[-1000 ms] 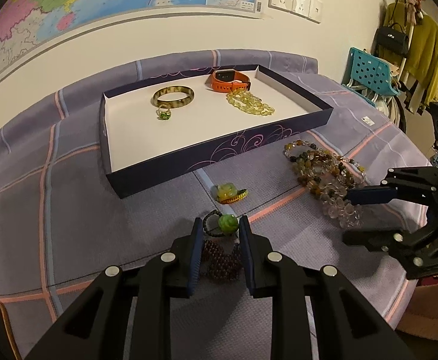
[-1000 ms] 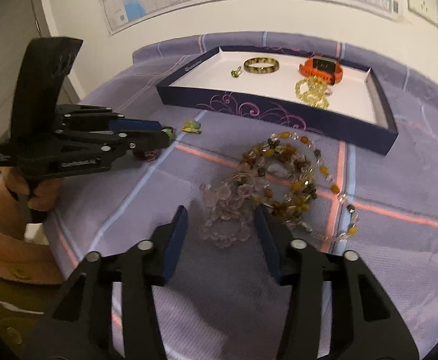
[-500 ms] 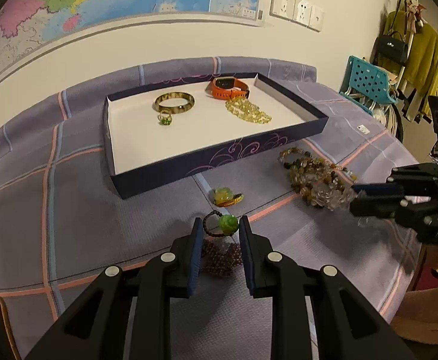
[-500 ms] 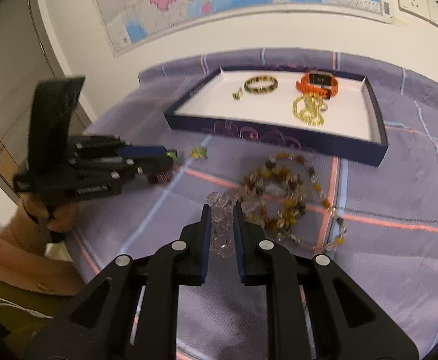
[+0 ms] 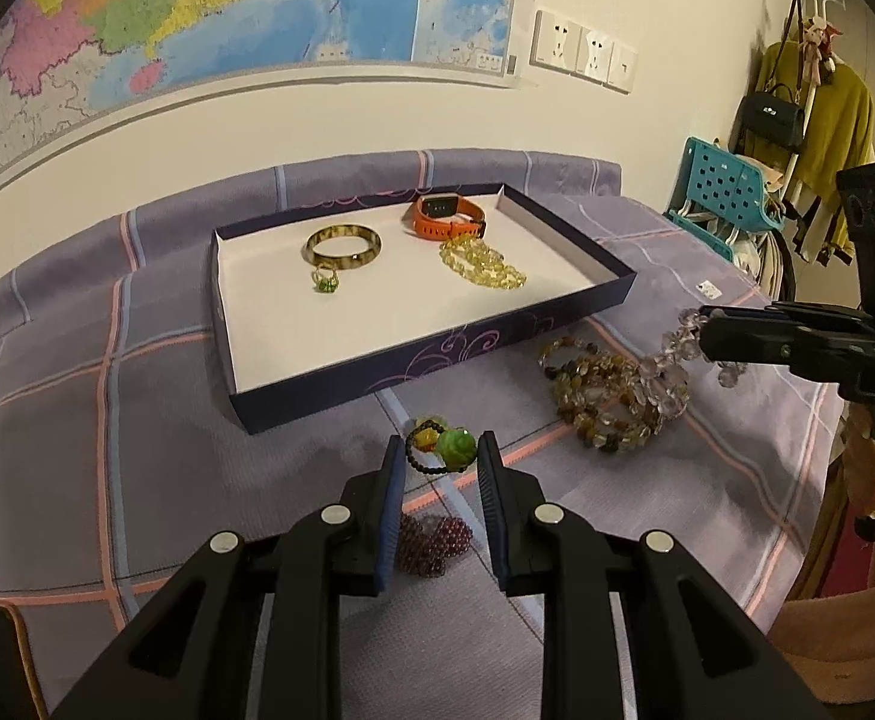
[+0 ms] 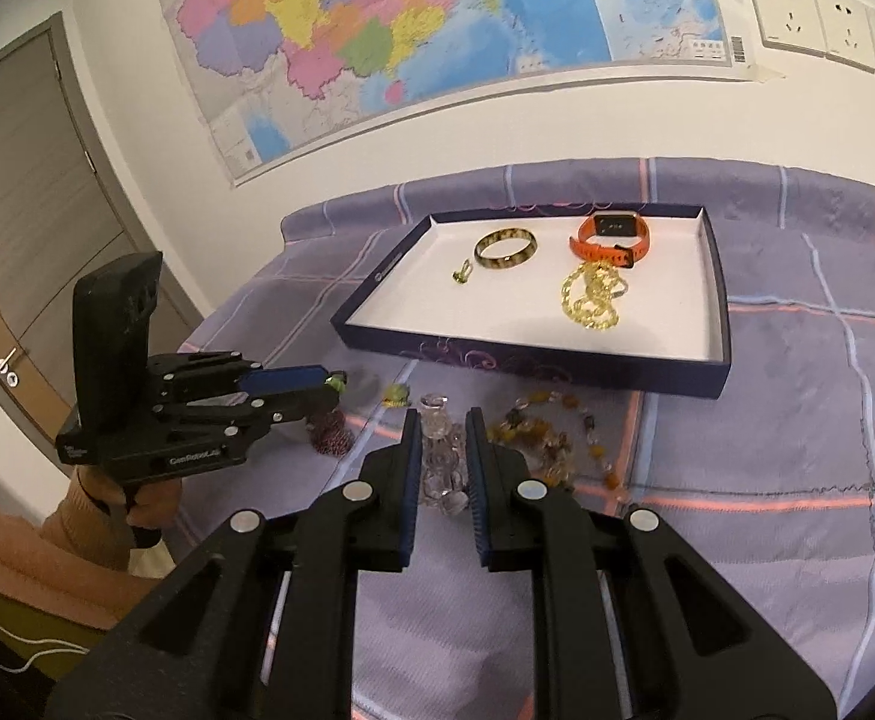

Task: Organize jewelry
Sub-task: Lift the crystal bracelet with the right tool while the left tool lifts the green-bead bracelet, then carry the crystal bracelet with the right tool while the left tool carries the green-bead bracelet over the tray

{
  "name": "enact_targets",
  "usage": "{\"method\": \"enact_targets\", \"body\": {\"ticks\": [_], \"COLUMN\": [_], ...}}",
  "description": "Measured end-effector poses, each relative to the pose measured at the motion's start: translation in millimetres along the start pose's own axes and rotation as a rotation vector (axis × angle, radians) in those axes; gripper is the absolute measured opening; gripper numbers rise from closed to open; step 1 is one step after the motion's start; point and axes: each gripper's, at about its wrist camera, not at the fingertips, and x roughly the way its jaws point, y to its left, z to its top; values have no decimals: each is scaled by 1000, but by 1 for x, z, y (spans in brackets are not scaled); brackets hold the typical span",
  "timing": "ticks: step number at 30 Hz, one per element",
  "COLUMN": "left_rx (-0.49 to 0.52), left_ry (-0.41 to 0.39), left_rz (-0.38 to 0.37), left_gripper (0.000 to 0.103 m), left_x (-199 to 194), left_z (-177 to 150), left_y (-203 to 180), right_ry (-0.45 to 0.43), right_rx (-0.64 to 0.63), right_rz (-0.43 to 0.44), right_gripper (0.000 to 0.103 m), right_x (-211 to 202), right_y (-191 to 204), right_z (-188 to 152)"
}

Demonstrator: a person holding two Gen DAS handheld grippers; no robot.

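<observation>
My left gripper (image 5: 440,456) is shut on a black cord bracelet with a green bead (image 5: 454,446) and holds it above the cloth; it also shows in the right wrist view (image 6: 336,382). My right gripper (image 6: 442,426) is shut on a clear crystal bead strand (image 6: 440,462), lifted off the cloth; it also shows in the left wrist view (image 5: 671,354). The navy tray (image 5: 437,354) holds a brown bangle (image 5: 343,246), a green ring (image 5: 324,282), an orange watch (image 5: 446,219) and a yellow bead strand (image 5: 482,264).
On the purple plaid cloth lie an amber bead pile (image 5: 602,396), a small yellow-green charm (image 5: 425,429) and a dark red bead bracelet (image 5: 434,543). A blue chair (image 5: 719,192) and hanging clothes stand at the right. A door (image 6: 23,228) is at the left.
Both grippers have risen. My right gripper has lifted the clear crystal strand up from the bead pile. My left gripper has carried the green-bead bracelet up and towards the tray.
</observation>
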Motion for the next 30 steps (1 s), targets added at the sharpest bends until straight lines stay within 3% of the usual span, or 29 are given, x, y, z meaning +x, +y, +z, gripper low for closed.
{"method": "enact_targets", "body": {"ticks": [16, 30], "left_rx": [11, -6], "left_ry": [-44, -51], "left_rz": [6, 22], "left_gripper": [22, 22], "left_x": [-5, 1], "left_z": [22, 39], "left_y": [-4, 4], "right_ry": [-64, -79], "right_rx": [12, 21], "right_rz": [-50, -35], "right_gripper": [15, 15], "right_x": [2, 12], "right_y": [-20, -27], "right_z": [28, 48]}}
